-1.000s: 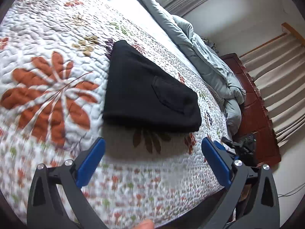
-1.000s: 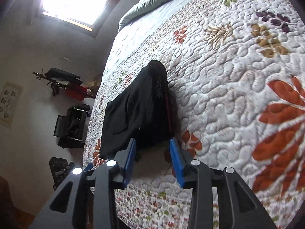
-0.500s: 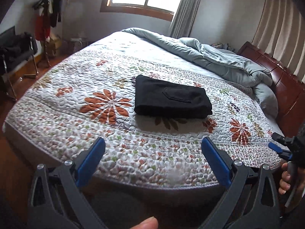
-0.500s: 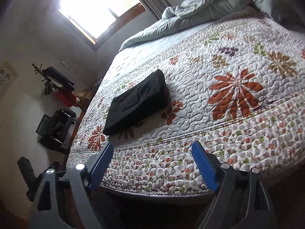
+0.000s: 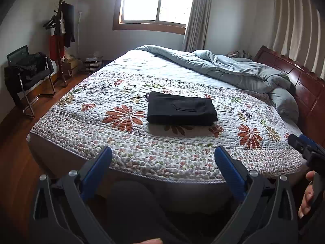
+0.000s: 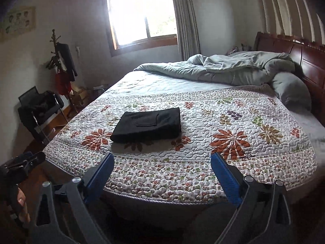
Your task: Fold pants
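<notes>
The black pants point(image 5: 180, 108) lie folded in a flat rectangle on the floral quilt point(image 5: 126, 138), back pocket up; they also show in the right wrist view point(image 6: 148, 125). My left gripper point(image 5: 162, 154) is open and empty, held off the bed's near edge, well short of the pants. My right gripper point(image 6: 161, 161) is open and empty, also back from the bed edge. The right gripper shows at the right edge of the left wrist view point(image 5: 306, 148), and the left gripper at the left edge of the right wrist view point(image 6: 24, 163).
A grey duvet point(image 5: 233, 69) is bunched at the far side by the wooden headboard point(image 5: 304, 85). A black chair point(image 5: 28, 71) and a coat stand point(image 5: 61, 30) stand on the wood floor at left. A window point(image 5: 152, 2) is behind the bed.
Both grippers have pulled back from the folded pants to beyond the bed's edge and levelled out. The right gripper's jaws have widened. The pants have stayed where they lay.
</notes>
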{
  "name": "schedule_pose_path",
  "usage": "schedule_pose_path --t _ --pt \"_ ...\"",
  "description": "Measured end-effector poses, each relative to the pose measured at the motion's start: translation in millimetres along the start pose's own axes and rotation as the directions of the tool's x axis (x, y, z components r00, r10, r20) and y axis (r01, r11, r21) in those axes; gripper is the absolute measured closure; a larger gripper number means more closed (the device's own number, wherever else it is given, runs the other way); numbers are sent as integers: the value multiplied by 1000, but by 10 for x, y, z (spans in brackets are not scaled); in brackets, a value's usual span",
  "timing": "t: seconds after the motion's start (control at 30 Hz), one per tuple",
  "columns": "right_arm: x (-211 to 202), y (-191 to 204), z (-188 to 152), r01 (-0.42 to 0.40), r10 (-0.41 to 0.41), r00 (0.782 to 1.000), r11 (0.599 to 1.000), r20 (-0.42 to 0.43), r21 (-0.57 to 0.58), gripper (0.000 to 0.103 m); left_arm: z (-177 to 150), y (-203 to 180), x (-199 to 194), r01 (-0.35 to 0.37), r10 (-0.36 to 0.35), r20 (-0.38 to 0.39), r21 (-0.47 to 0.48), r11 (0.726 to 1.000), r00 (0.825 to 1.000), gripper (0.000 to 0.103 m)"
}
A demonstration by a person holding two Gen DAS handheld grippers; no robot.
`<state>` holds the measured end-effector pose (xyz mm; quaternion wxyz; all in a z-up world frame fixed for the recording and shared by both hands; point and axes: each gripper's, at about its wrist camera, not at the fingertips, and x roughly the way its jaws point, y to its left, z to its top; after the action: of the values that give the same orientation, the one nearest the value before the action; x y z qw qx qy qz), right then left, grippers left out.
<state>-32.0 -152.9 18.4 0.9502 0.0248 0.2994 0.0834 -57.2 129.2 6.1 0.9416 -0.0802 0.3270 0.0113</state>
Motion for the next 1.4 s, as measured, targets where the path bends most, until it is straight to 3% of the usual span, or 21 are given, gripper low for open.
schedule_pose_path --t 0.37,0.87,1.23,1.4 --pt "-188 198 -128 34 -35 999 999 -8 -35 7 -116 -206 -274 3 -4 34 42 999 999 3" --pt "35 212 -169 35 -36 999 998 -30 -54 7 -142 -232 -29 23 -23 -21 22 999 1000 3" --pt "151 225 -153 35 -37 998 997 -42 -67 7 -140 -259 96 4 -3 -35 26 1000 999 3" --pt "235 223 -145 31 -35 998 997 -54 -66 7 -143 -303 134 -37 38 -31 46 998 999 3"
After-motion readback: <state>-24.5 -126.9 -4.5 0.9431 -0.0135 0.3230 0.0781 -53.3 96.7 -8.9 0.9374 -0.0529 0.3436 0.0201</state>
